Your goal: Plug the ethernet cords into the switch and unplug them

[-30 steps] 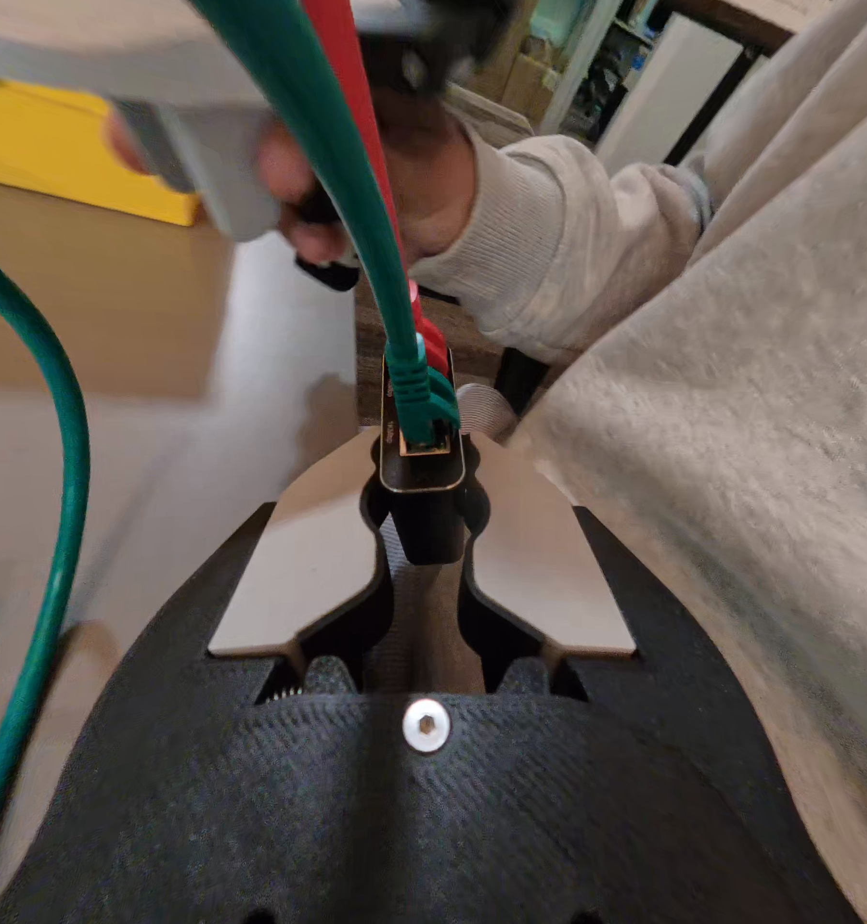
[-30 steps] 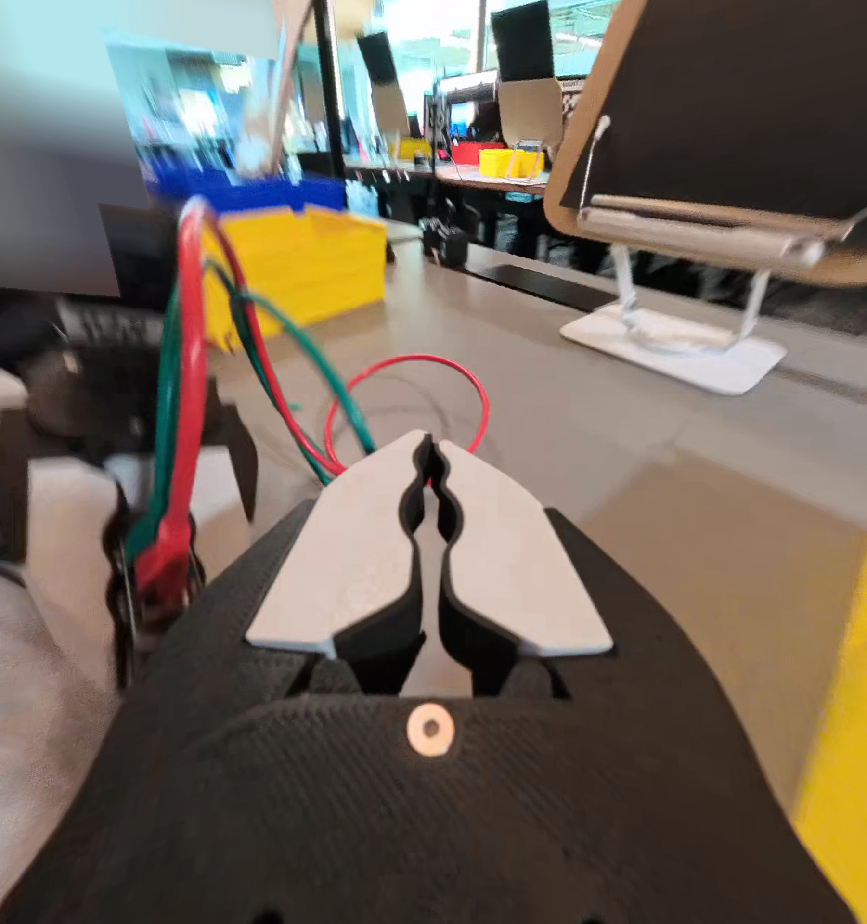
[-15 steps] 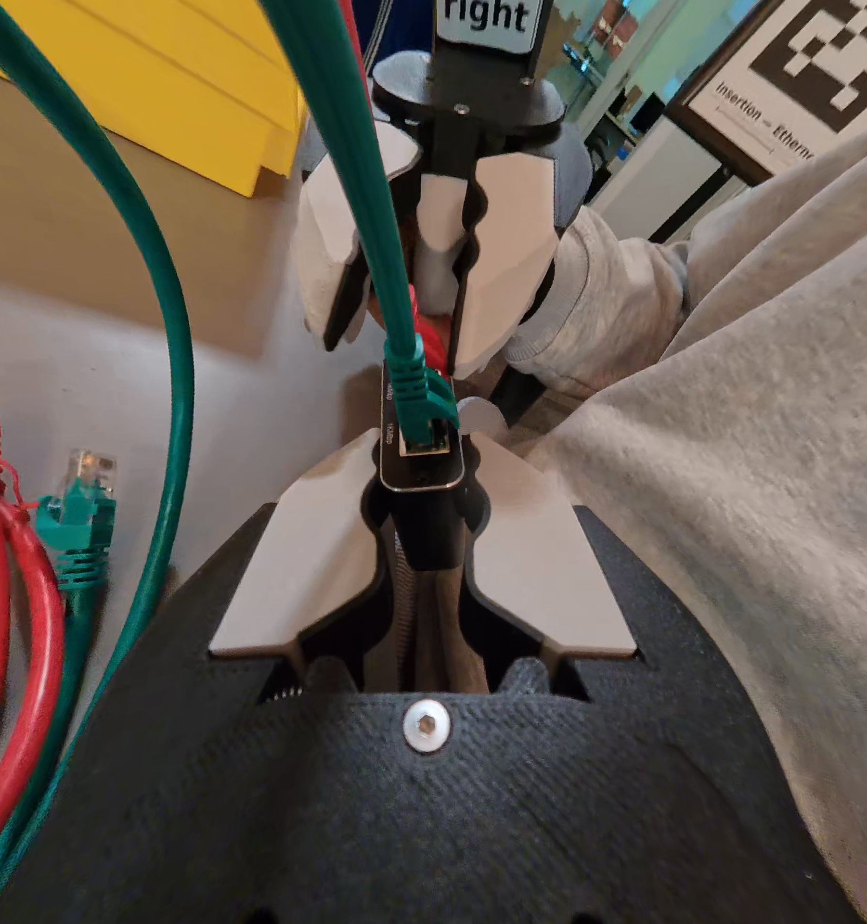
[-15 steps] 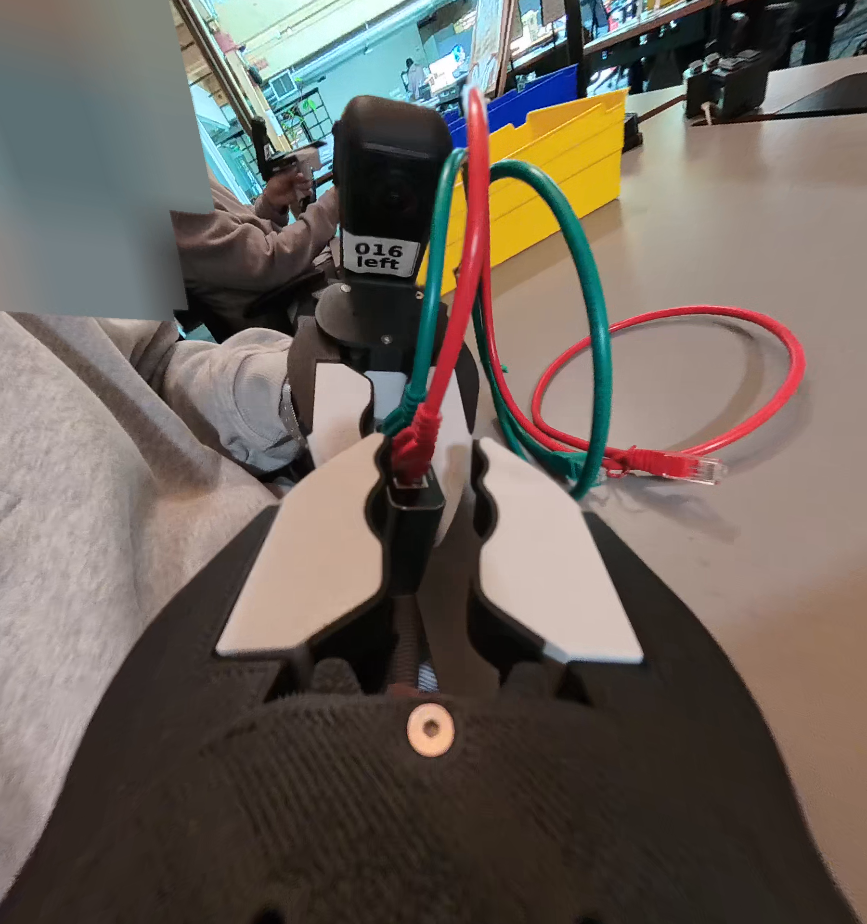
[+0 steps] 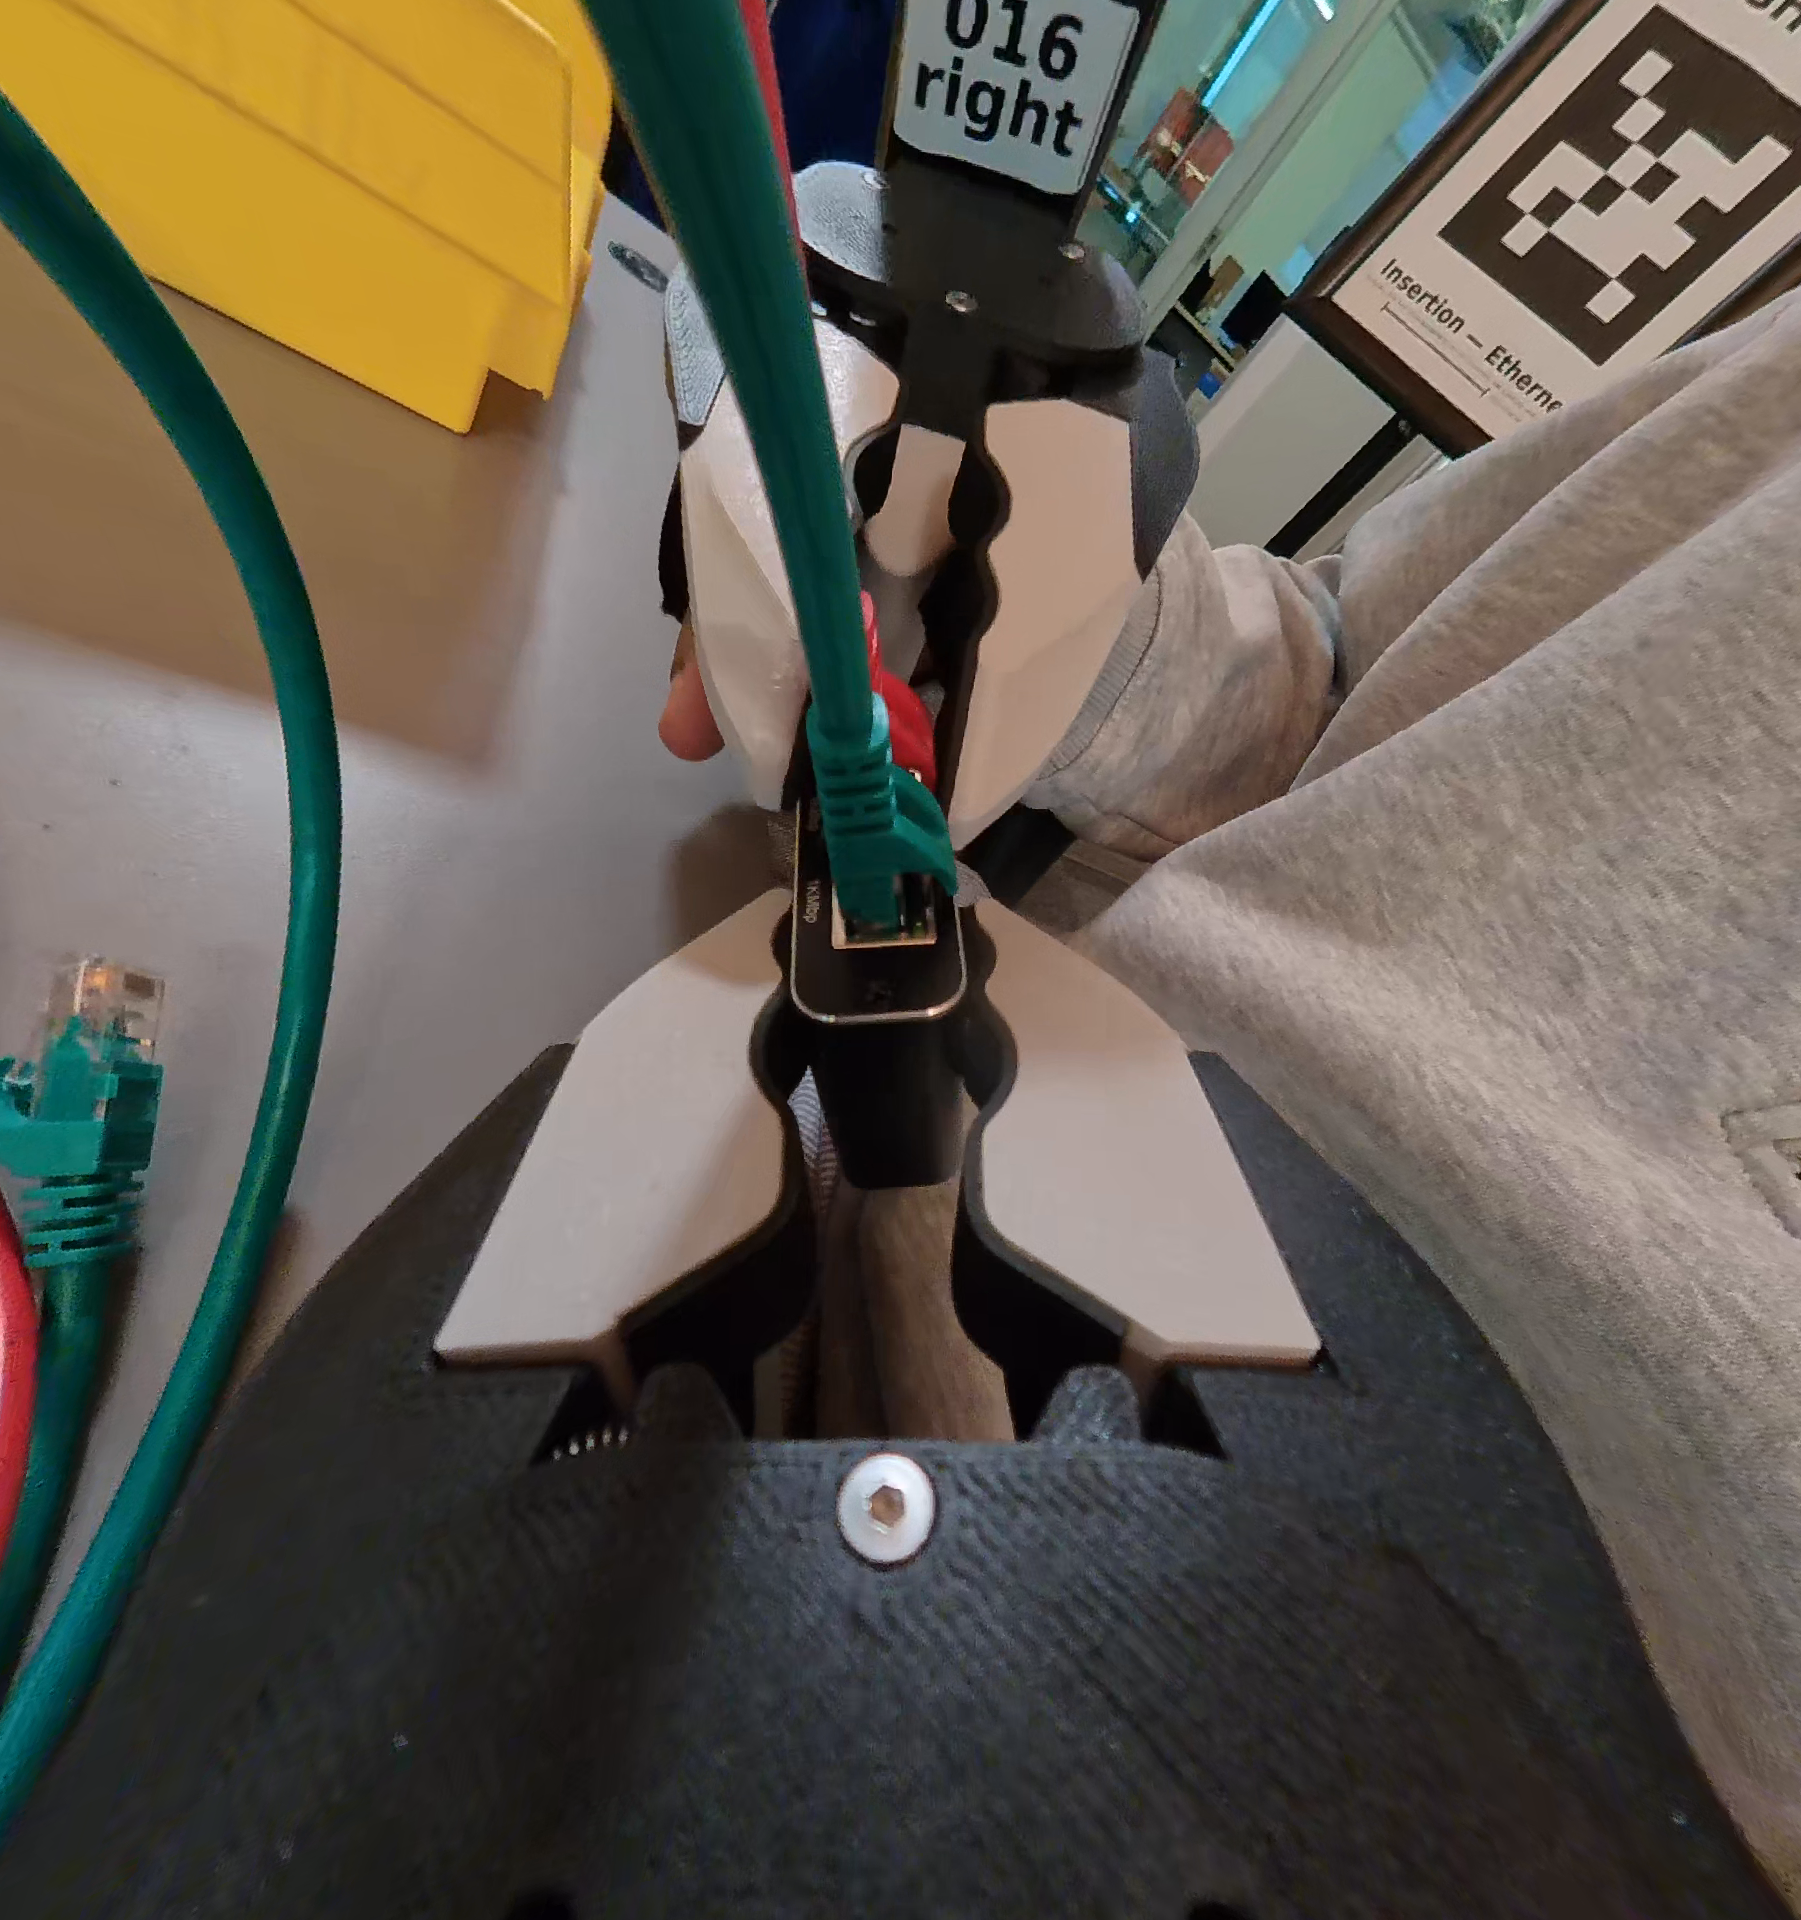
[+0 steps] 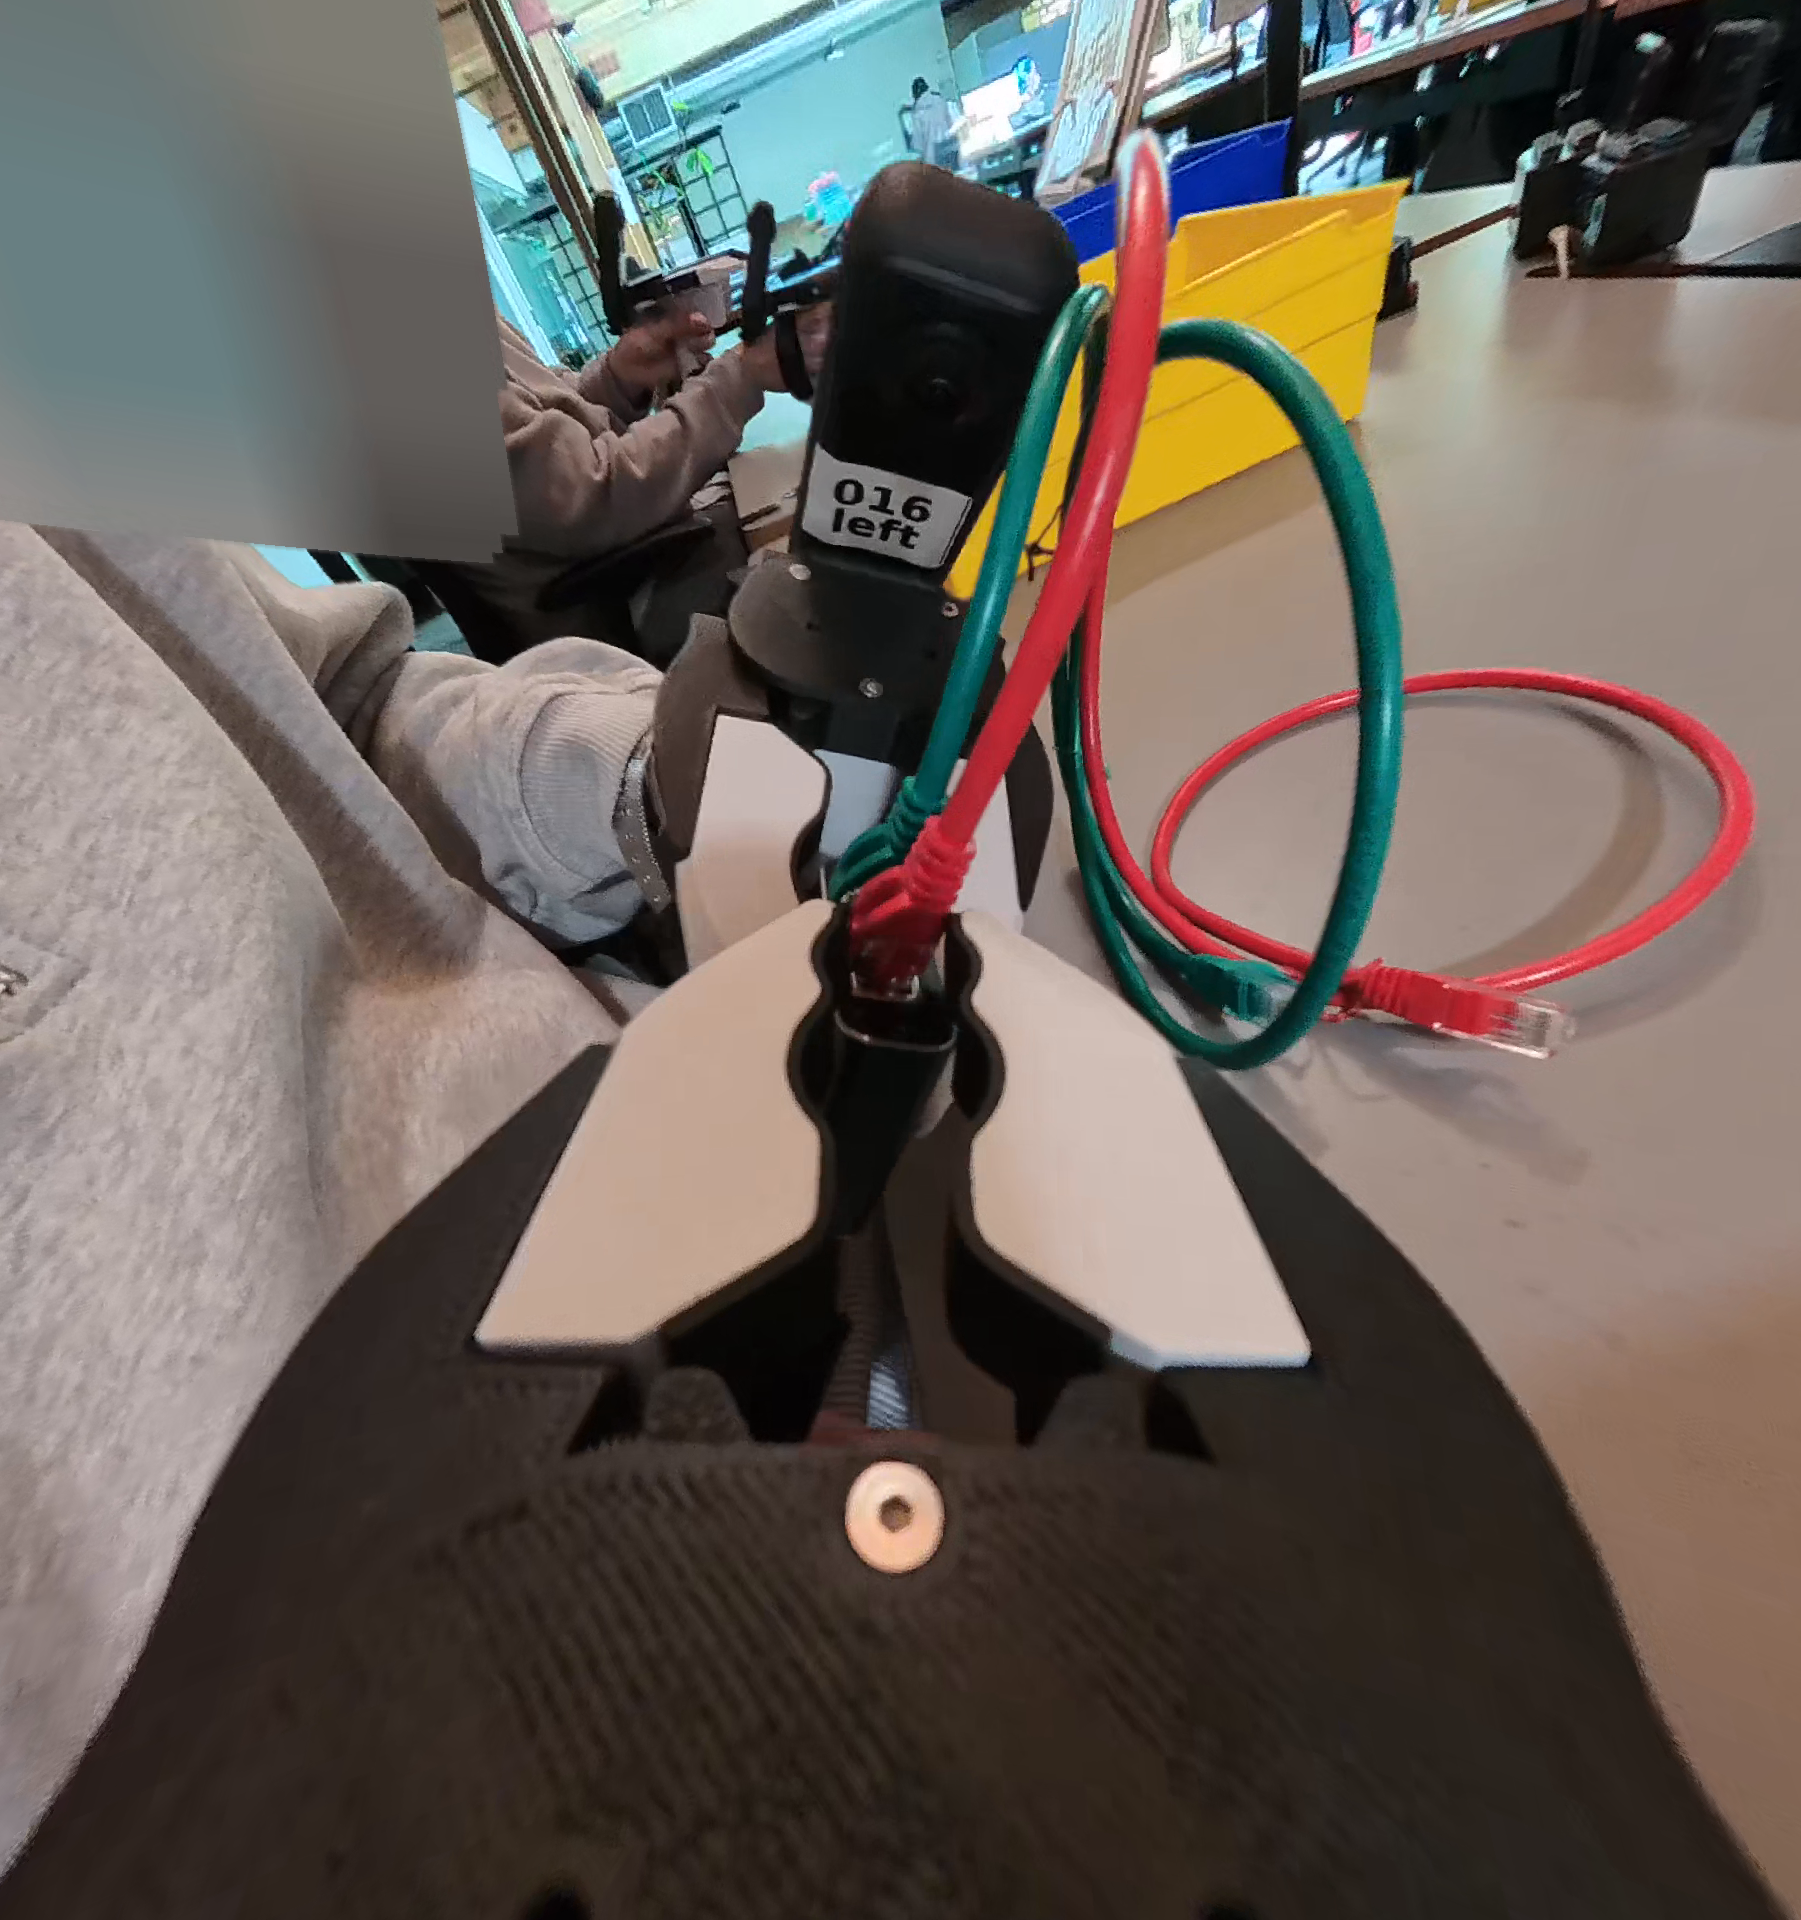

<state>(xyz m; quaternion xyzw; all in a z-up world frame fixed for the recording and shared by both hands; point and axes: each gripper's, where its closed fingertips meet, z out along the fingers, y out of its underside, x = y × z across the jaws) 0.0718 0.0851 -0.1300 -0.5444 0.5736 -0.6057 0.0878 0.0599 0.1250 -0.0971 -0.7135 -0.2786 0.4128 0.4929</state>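
1. Switch (image 5: 880, 1101): found off the table (image 6: 1498, 1247), clamped between the jaws of left gripper (image 5: 875, 935), port face turned toward right gripper (image 6: 896, 935).
2. Gripped by the black body only, apparently to leave both ports clear for plug travel.
3. Found green plug (image 5: 865, 821) seated in the port nearer the left wrist camera, with green cord (image 5: 771, 416) rising from it and looping down to the table.
4. Found red plug (image 6: 906, 914) seated in the adjoining port, with red cord (image 6: 1104, 540) arching up beside the green one.
5. Set right gripper head-on to the left, jaws narrowly apart astride the red plug. Could not confirm contact with the plug from either view.
6. Judged as staging for an unplug: one gripper to brace the switch, the other to pull straight out along the plug axis.
7. Noted little side room at the ports, with the green plug touching or just beside the red one.
8. Noted grey sweatshirt (image 5: 1498, 831) close on the person's side, and open table on the other.
9. Noted loose green plug (image 5: 75, 1101) and loose red plug (image 6: 1447, 1013) lying on the table, well apart from the switch.
10. Noted yellow bin (image 5: 304, 208) farther back, clear of the pull path.
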